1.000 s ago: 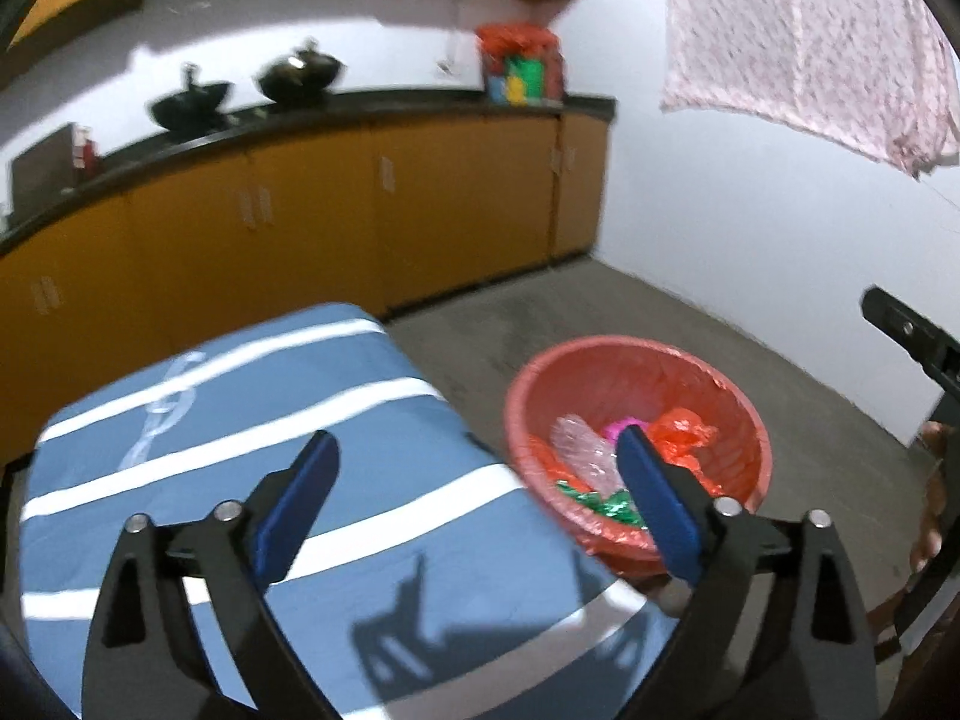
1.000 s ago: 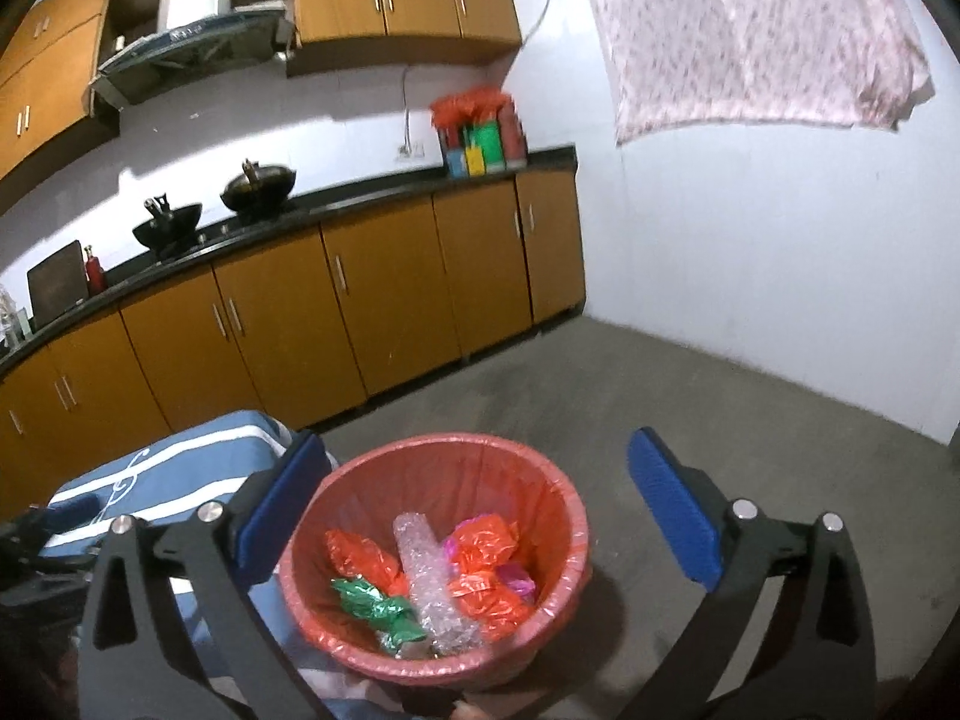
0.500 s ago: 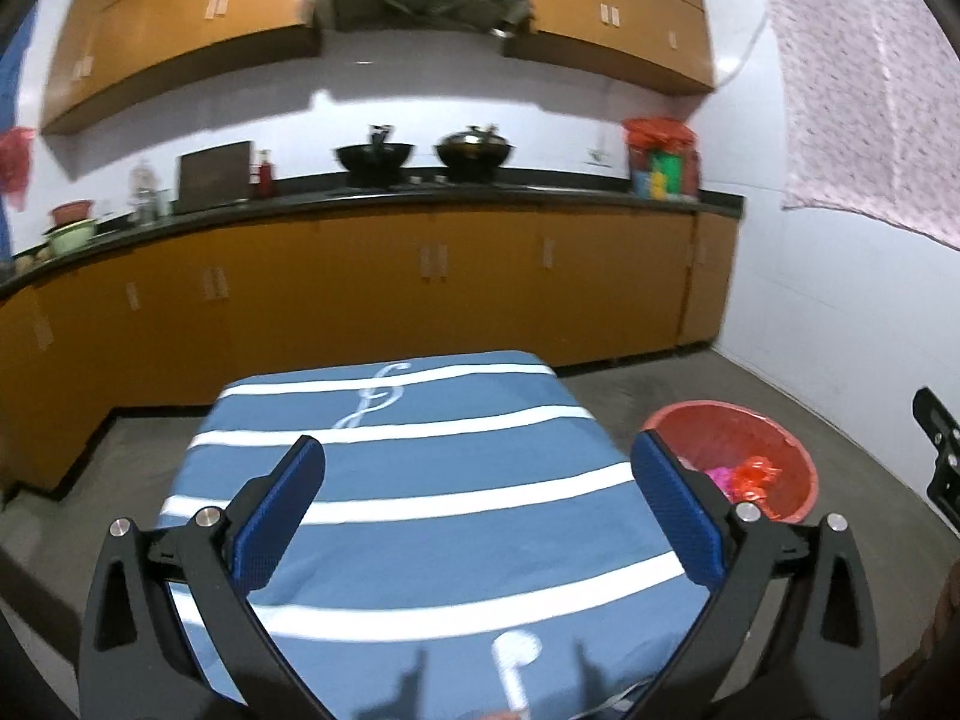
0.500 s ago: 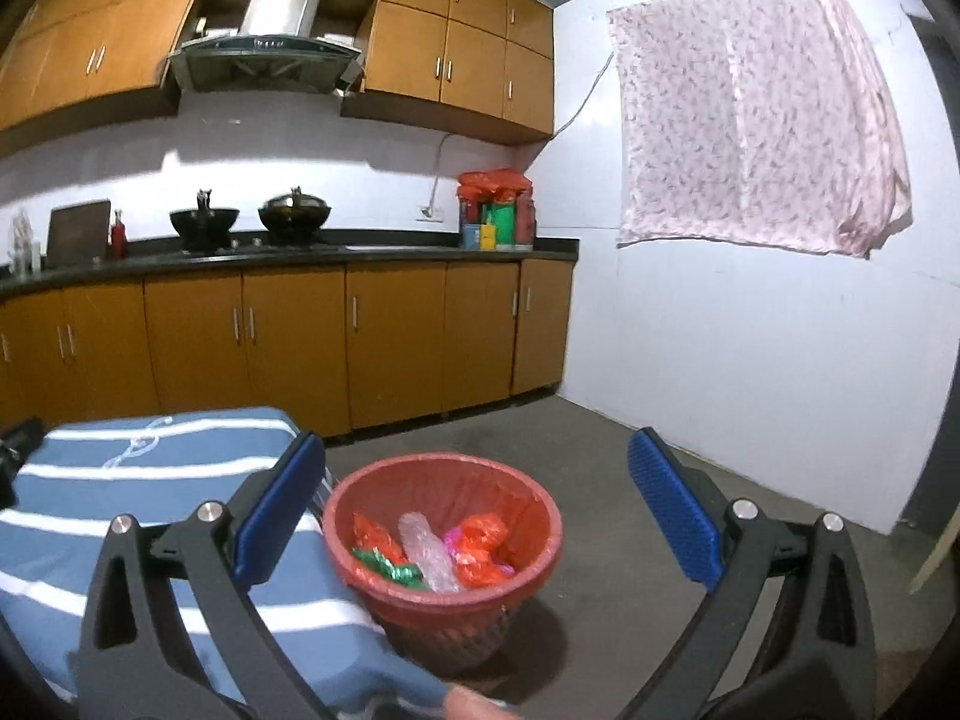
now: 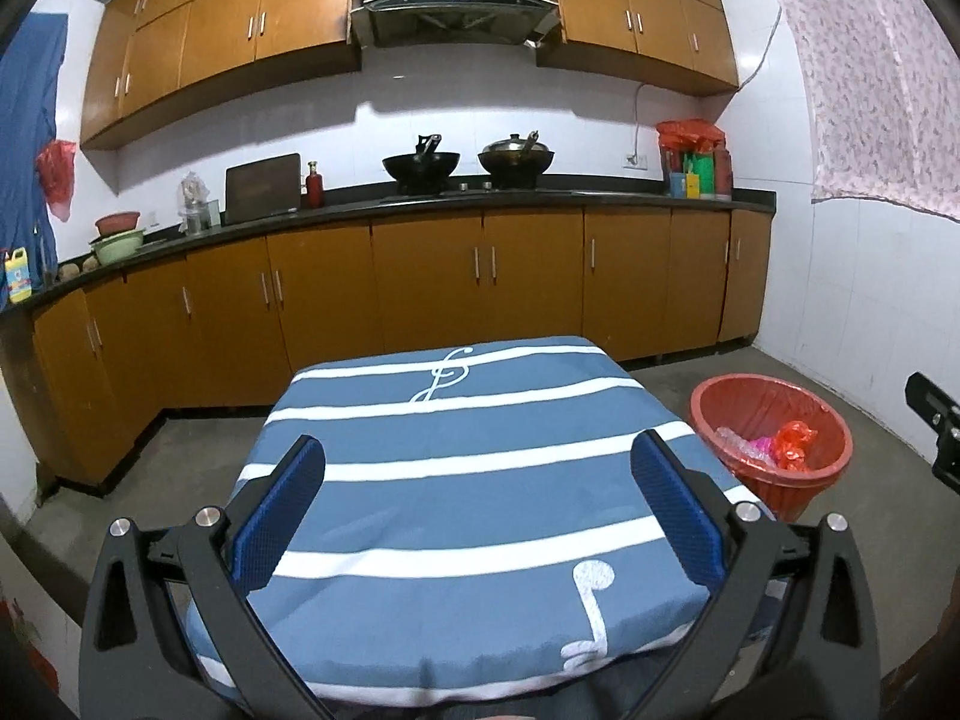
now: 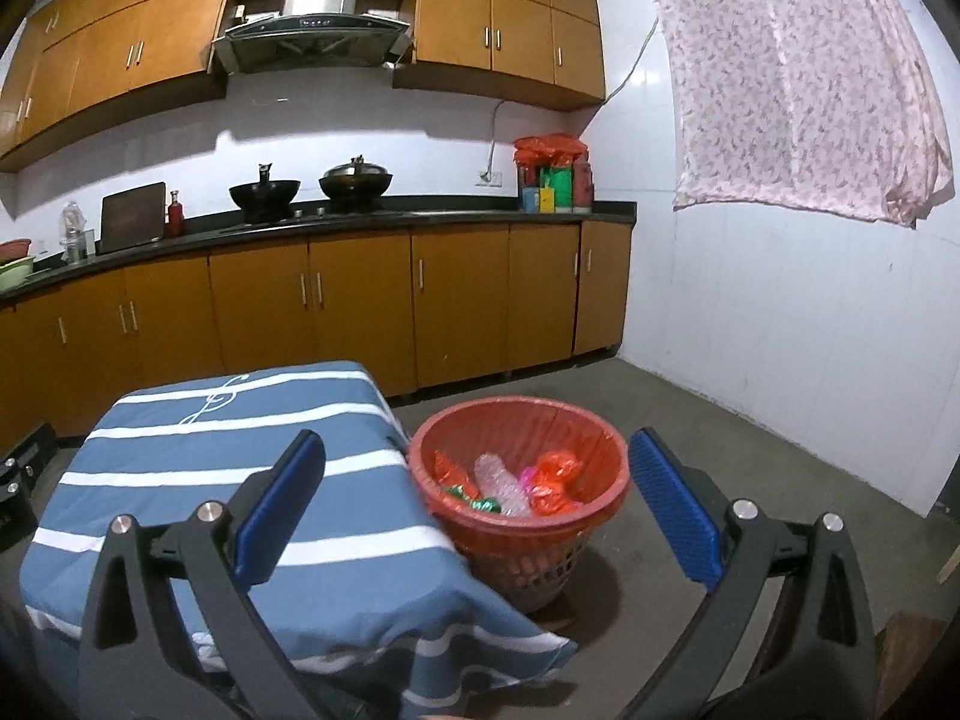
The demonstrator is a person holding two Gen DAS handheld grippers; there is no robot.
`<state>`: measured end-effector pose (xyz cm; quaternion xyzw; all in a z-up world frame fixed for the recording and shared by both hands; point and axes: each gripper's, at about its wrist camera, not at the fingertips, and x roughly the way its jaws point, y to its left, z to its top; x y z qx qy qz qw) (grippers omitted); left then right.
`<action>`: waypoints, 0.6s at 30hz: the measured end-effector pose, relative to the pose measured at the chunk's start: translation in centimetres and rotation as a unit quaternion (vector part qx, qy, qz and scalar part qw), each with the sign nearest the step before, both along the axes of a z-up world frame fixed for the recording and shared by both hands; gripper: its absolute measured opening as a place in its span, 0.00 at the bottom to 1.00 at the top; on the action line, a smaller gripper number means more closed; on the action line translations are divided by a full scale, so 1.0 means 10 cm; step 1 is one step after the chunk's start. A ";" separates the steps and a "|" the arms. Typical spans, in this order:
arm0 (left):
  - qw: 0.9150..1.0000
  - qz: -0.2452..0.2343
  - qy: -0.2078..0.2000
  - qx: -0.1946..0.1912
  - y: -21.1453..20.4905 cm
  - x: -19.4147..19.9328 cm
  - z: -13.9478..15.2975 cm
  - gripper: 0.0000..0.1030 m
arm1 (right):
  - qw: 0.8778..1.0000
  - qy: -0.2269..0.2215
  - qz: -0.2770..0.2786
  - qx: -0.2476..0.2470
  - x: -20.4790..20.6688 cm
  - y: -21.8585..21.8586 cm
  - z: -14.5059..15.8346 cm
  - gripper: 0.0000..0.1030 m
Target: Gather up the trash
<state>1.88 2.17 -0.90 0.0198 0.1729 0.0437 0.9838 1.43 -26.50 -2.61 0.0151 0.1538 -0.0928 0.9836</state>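
Note:
A red bin point(image 6: 521, 531) lined with a red bag stands on the floor at the right of a low table under a blue-and-white striped cloth point(image 5: 468, 480). Inside the bin lie orange and green wrappers and a clear plastic bottle point(image 6: 501, 483). The same bin point(image 5: 774, 444) shows at the right of the left wrist view. My left gripper point(image 5: 477, 510) hovers open over the near part of the cloth, nothing between its blue pads. My right gripper point(image 6: 477, 507) is open too, above the table's right edge and the bin, holding nothing.
Orange kitchen cabinets point(image 5: 420, 276) with a black counter run along the back wall, with two woks point(image 5: 468, 162) on the stove. A white wall point(image 6: 780, 312) with a pink curtain closes the right side. Grey floor point(image 6: 750, 456) lies open beyond the bin.
Both grippers have pulled back and tilted up from the bin. The table and kitchen now fill the views, and the bin looks farther away. Both stayed open and empty.

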 end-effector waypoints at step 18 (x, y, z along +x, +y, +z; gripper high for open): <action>1.000 -0.006 -0.018 -0.006 0.00 -0.24 -0.12 0.98 | 1.000 -0.006 -0.002 0.007 -0.14 0.05 -0.16 0.96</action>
